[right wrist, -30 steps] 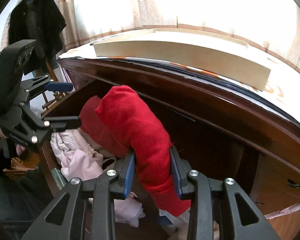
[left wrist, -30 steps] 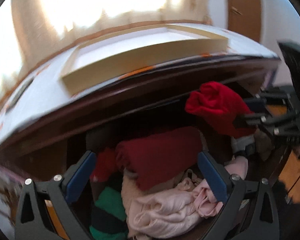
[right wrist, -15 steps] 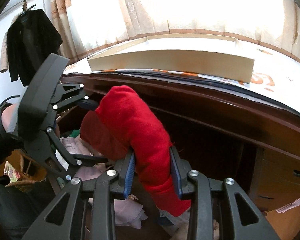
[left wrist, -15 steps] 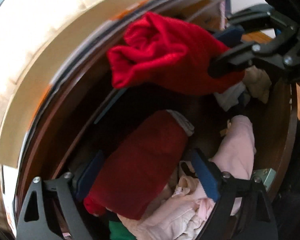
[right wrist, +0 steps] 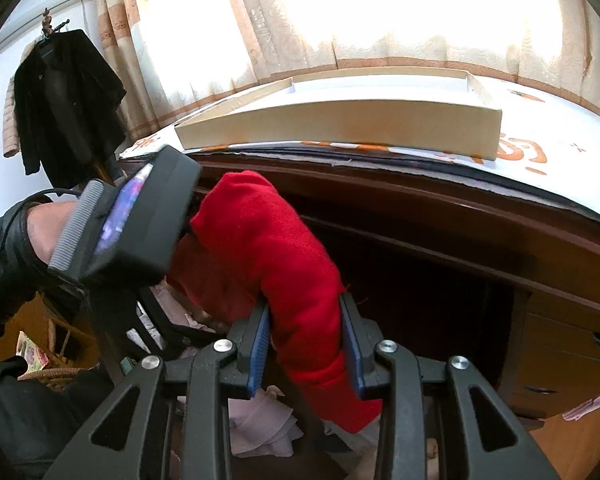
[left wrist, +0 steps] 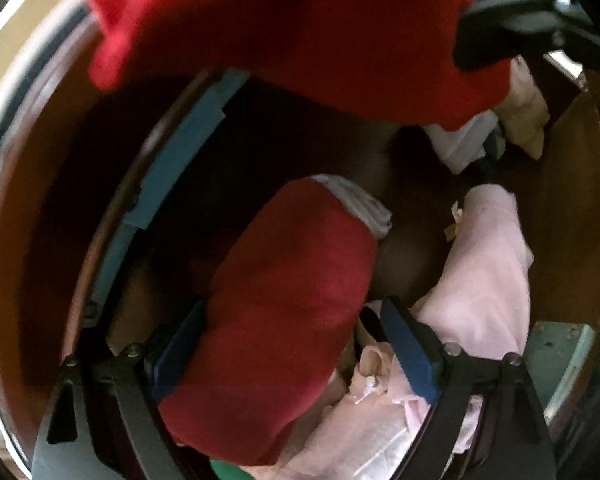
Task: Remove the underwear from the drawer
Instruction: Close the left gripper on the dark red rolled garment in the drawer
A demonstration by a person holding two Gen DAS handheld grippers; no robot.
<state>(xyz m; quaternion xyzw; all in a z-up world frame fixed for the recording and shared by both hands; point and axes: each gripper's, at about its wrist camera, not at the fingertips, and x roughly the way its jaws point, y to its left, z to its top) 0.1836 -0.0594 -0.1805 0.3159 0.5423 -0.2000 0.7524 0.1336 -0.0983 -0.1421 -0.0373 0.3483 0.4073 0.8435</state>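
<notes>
1. Drawer (left wrist: 572,168) open from above; dark bare floor showing near the back wall.
2. Packed toward the front: dark red roll (left wrist: 284,320) between the wide-set pads of the left hand-held gripper (left wrist: 296,356), pink clothes (left wrist: 488,280) just beside.
3. Hanging over the drawer: bright red garment (right wrist: 284,276), clamped in the right hand-held gripper (right wrist: 306,348), blocking entry from above there.
4. Counter (right wrist: 560,148) edge overhanging the rear; shallow cream tray (right wrist: 340,124) on top.

Left gripper (left wrist: 296,344) points steeply down, jaws wide after closing slightly; right gripper (right wrist: 306,344) angles downward, pads pressed on red cloth.
</notes>
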